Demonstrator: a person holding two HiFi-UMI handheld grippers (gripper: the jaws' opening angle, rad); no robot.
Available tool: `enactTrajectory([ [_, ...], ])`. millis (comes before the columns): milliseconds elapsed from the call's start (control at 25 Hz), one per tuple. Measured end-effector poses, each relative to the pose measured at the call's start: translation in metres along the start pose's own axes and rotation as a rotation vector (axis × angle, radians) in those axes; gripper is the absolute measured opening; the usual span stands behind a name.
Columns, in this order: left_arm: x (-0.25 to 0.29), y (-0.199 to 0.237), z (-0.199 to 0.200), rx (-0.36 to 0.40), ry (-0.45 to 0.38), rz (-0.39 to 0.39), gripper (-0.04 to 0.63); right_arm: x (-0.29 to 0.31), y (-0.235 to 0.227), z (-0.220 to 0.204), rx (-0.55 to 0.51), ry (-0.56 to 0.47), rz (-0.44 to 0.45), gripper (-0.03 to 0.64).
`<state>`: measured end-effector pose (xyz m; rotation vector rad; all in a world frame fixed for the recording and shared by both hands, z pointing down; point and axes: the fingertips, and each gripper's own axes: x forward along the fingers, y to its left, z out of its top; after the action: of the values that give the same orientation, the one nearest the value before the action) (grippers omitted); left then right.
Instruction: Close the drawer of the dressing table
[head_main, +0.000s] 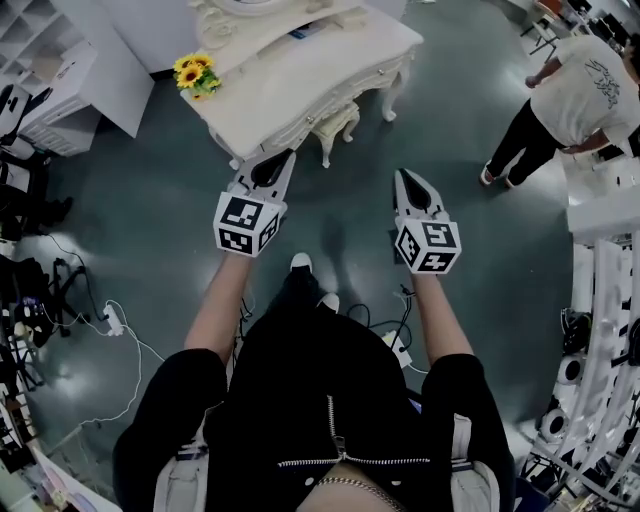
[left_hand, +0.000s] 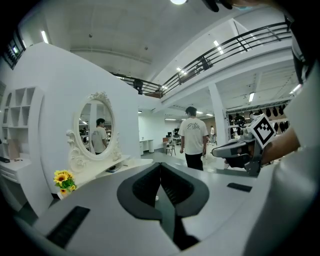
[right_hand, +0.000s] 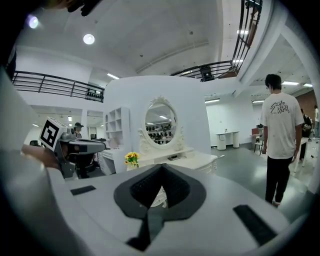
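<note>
While the person is standing on the dark floor and looking steeply down, each hand is holding one gripper out in front of the body, and both grippers are pointing toward the dressing table. The left gripper is keeping its two jaws pressed together at the tips, with nothing sitting between them. The right gripper is also holding its jaws together, and it is carrying nothing either. The two grippers are staying side by side but apart from each other. The dressing table is standing ahead of them, at the top of the head view; it is cream-white with carved legs and an oval mirror. A small bunch of sunflowers is sitting on its left corner. In the head view the tip of the left gripper is appearing close to the table's front edge, yet both gripper views are showing the table some way ahead, so neither gripper is touching it. Whether its drawer is standing out or pushed in, I cannot tell. Another person in a white T-shirt is standing to the right, well apart from the table. White cables are lying on the floor at the left.
</note>
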<state>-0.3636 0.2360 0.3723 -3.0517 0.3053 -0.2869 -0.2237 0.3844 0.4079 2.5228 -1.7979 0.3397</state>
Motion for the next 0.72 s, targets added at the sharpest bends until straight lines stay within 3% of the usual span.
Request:
enactTrajectory([
  [280, 0.052, 0.016, 0.001, -0.003, -0.002, -0.012, 0.021, 0.038, -0.030, 0.003, 0.016, 0.002, -0.006, 0.006],
  [720, 0.175, 0.076, 0.011, 0.007, 0.015, -0.062, 0.021, 0.150, -0.093, 0.030, 0.030, 0.026, -0.034, 0.006],
])
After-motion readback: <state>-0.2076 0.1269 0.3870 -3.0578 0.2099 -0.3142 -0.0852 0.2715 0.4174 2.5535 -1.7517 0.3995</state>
